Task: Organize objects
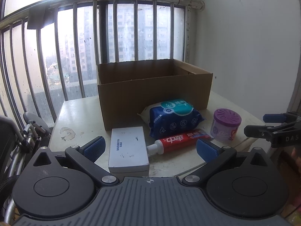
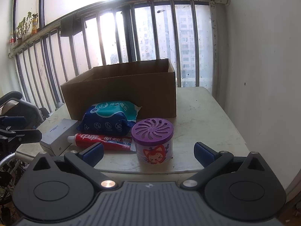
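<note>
Cardboard, brown and plain, forms the open box (image 1: 156, 96) at the back of the pale table (image 1: 82, 116). In front of the box lie a blue wipes pack (image 1: 174, 119), a red toothpaste tube (image 1: 180, 141) with white Chinese characters, a white carton (image 1: 128, 148) with small print too fine to read, and a purple-lidded jar (image 2: 152, 141) bearing a cartoon fox. Left gripper (image 1: 150, 148) and right gripper (image 2: 148, 152) hover before these, jaws apart, empty.

White box (image 1: 128, 148), wipes pack (image 1: 174, 118), toothpaste (image 1: 180, 141), purple-lidded jar (image 1: 226, 125) before open carton (image 1: 150, 88).
</note>
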### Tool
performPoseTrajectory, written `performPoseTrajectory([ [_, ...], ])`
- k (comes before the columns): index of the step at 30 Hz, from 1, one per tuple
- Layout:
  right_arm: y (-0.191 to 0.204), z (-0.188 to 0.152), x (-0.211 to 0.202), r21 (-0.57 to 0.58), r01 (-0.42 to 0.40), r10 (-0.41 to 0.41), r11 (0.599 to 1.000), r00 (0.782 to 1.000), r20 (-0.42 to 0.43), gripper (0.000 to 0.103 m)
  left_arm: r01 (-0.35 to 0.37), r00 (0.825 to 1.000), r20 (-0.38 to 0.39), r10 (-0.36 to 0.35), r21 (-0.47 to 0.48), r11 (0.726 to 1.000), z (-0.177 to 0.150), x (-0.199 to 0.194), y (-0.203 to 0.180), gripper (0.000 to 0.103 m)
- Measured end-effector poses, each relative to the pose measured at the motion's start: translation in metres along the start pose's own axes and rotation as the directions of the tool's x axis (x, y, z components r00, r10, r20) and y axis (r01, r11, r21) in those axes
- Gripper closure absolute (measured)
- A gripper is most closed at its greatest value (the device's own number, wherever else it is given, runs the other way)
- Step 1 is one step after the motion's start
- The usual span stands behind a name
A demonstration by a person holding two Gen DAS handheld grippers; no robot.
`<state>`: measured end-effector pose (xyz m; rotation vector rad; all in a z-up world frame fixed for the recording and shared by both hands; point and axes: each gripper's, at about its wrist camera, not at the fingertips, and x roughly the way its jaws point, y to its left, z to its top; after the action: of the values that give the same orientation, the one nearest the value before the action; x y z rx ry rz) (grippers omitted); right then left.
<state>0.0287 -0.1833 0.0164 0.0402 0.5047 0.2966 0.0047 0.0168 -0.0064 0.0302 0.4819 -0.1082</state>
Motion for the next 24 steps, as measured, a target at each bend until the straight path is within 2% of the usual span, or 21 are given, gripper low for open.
performPoseTrajectory([
  [24, 0.0021, 0.0003, 0.0006, -0.009, -0.005, 0.005, 1.0, 1.0, -0.005, 0.0, 0.007, 1.0, -0.013, -0.007, -0.029, 1.0, -0.0061, 0.0, 0.0044, 0.0],
])
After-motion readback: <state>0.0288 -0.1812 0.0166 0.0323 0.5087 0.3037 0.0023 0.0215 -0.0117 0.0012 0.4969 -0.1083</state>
